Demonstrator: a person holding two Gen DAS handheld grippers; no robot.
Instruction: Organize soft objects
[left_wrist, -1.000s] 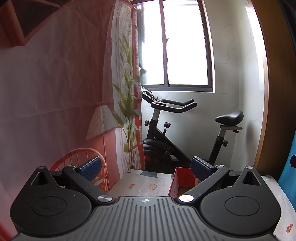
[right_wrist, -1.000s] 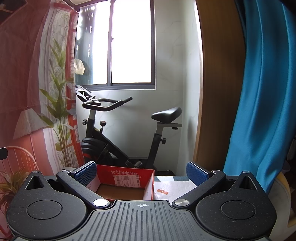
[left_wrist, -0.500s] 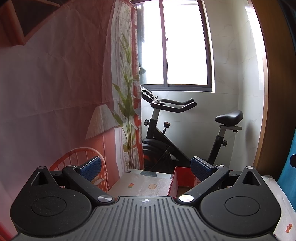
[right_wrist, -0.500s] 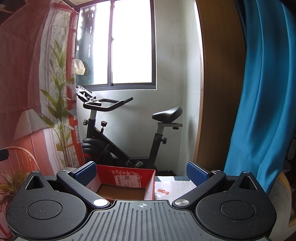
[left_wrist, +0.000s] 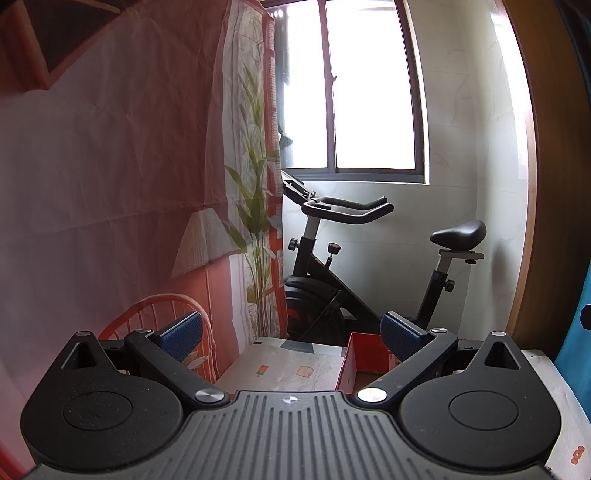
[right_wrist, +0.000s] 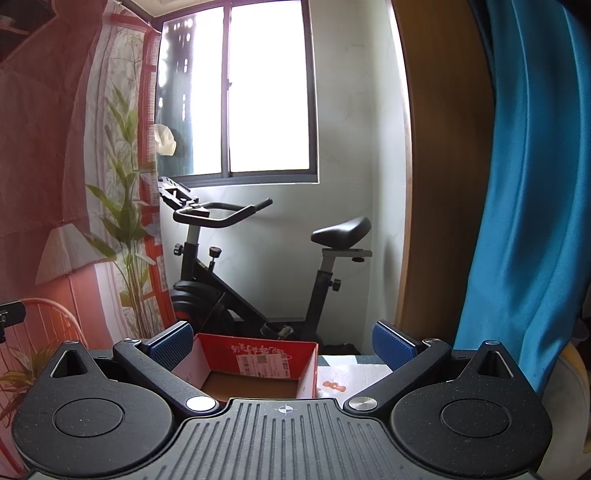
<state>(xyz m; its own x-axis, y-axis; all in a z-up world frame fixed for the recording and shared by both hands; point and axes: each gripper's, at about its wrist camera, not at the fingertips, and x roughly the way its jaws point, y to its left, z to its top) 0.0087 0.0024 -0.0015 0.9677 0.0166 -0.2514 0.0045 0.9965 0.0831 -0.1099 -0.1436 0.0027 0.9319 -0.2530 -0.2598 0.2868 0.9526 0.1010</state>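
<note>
Left claw first: you've got it spread wide, nothing between the blue pads, and the red box sits on the bench at about one o'clock from it. Over to your right claw: also spread and empty, with the same red box dead ahead at twelve, so this hand looks nearer. No soft objects show in either view; I can't tell where they lie.
</note>
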